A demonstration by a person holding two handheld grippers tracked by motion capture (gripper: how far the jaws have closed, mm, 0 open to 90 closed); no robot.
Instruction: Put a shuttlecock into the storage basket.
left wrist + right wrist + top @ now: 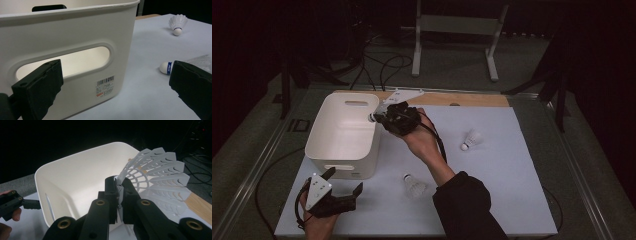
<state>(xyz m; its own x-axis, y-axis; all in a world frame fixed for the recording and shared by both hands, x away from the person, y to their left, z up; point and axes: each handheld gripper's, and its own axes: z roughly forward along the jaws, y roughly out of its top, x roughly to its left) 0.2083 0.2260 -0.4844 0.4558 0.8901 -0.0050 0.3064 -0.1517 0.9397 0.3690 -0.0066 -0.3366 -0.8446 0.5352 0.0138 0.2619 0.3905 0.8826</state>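
A white plastic bin point(343, 134) stands at the left of the pale mat. My right gripper point(378, 117) hovers at the bin's right rim, shut on a white shuttlecock point(371, 118). In the right gripper view the black jaws point(119, 185) pinch the edge of that shuttlecock's skirt point(156, 168), with the bin's hollow point(82, 177) behind. My left gripper point(345, 180) rests low at the bin's front wall, open with nothing held. In the left gripper view its gripper point(115, 82) faces the bin's handle slot point(82, 60). Two more shuttlecocks lie on the mat, one near point(414, 185) and one farther right point(472, 139).
The near shuttlecock's cork with a blue band point(166, 67) lies by the left gripper's right jaw, and the far one point(178, 24) sits beyond. A wooden strip point(462, 99) edges the mat's far side. A metal stand point(454, 30) and cables are on the floor behind.
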